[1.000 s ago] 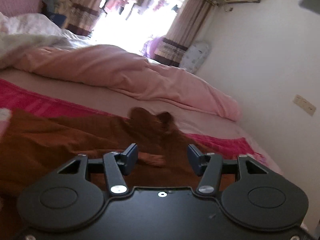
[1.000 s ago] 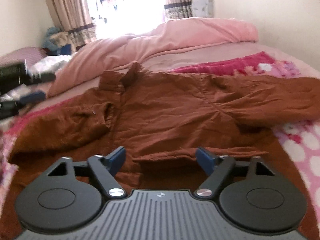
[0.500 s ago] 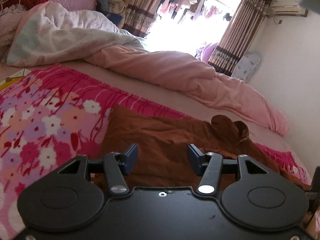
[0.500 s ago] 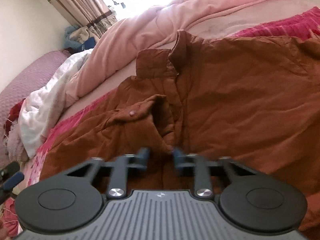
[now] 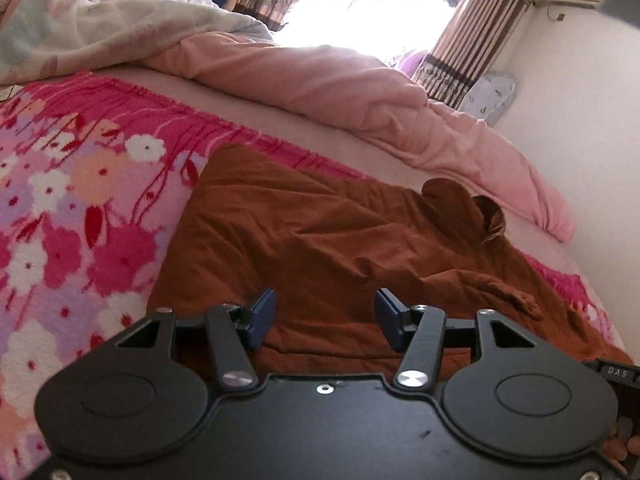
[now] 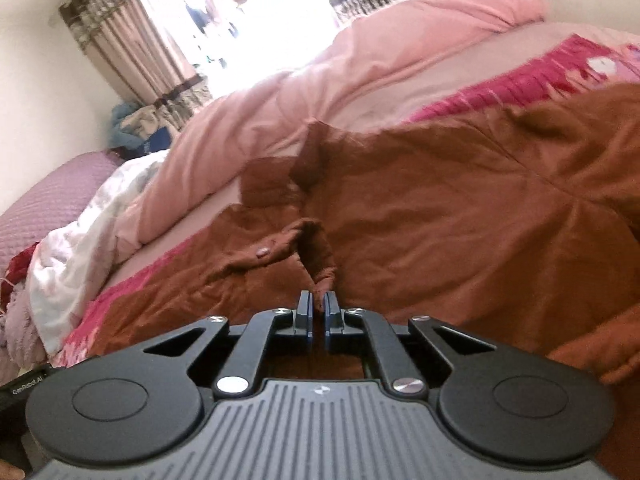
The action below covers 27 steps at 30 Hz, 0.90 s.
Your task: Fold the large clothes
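Observation:
A large brown shirt lies spread on the floral blanket on the bed; it also shows in the left wrist view. My right gripper is shut on a raised fold of the shirt's front edge, just below a buttoned flap. My left gripper is open and empty, low over the shirt's left part, with cloth showing between its fingers. The collar stands up at the far side.
A pink floral blanket covers the bed to the left. A pink duvet and a white quilt are bunched along the far side. A wall is at the right, and a curtained window is behind.
My right gripper has closed on a fold of the shirt's front edge. My left gripper has swung left from the collar area to the shirt's left side and stayed open.

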### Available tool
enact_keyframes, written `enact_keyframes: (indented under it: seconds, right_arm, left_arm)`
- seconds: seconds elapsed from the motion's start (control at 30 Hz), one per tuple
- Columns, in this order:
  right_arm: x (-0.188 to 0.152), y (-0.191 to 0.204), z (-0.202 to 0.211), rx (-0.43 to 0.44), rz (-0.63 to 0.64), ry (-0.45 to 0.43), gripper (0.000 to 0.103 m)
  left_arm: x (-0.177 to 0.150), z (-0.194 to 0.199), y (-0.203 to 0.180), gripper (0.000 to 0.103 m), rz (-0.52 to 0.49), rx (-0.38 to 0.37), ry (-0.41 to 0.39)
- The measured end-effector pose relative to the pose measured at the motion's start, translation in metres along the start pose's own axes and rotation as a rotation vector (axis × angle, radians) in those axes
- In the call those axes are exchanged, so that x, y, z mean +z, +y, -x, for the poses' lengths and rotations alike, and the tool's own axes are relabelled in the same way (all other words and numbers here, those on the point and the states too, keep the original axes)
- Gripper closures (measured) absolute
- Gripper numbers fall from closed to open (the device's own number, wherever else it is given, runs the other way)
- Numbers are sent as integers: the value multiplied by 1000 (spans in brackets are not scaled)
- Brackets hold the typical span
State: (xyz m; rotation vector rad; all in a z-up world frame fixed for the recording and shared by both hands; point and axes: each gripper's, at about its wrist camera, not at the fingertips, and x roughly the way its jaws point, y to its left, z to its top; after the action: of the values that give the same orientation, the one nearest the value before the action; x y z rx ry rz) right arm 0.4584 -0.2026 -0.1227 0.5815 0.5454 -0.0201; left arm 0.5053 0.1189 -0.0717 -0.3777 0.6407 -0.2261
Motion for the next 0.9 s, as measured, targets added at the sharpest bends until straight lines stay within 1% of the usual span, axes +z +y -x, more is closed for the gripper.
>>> enact_keyframes:
  seconds: [0.1, 0.17, 0.2, 0.27, 0.3, 0.37, 0.4, 0.43, 0.5, 0.57, 0.6, 0.63, 0.67, 0.7, 0.73, 0.83, 0.9]
  right_arm:
    - [-6, -5, -13, -19, -13, 53, 98]
    - [-10, -5, -16, -31, 12, 55, 96]
    - [-9, -4, -15, -24, 16, 52, 92]
    - [-4, 1, -4, -36, 21, 28, 78]
    - [-1, 4, 4, -42, 25, 2, 76]
    - [7, 13, 18, -17, 63, -61, 75]
    - [10, 19, 22, -5, 88, -81, 67]
    - [14, 25, 22, -1, 115, -94, 55]
    - [21, 34, 15, -4, 161, -106, 45]
    - [26, 36, -3, -17, 184, -72, 45]
    - [27, 37, -15, -20, 184, -42, 46]
    - [26, 34, -25, -21, 175, -15, 58]
    - [25, 31, -34, -2, 165, 22, 76]
    - [24, 30, -43, 23, 150, 74, 97]
    - [23, 28, -44, 26, 129, 88, 99]
    - [23, 31, -17, 38, 128, 9, 100]
    - [26, 26, -1, 34, 96, -28, 100]
  left_arm:
    - [-2, -9, 1, 47, -30, 14, 19]
    - [-1, -9, -2, 47, -43, 22, 25]
    - [1, -7, -4, 47, -52, 23, 28]
    - [8, 2, -8, 47, -57, -1, 20]
    - [12, 7, -10, 47, -60, -19, 7]
    - [19, 15, -14, 47, -77, -20, -30]
    - [24, 17, -16, 47, -88, -10, -50]
    - [28, 17, -16, 47, -94, 3, -63]
    - [33, 12, -13, 46, -74, 23, -58]
    - [34, 6, -10, 46, -58, 29, -43]
    - [32, 3, -9, 47, -57, 40, -36]
    - [30, 0, -8, 47, -61, 47, -29]
    - [29, -3, -8, 47, -63, 49, -23]
    - [28, -5, -8, 46, -63, 51, -17]
    - [27, -6, -8, 46, -64, 50, -11]
    - [28, -9, -9, 46, -67, 43, -9]
    - [27, -14, -9, 46, -70, 50, 1]
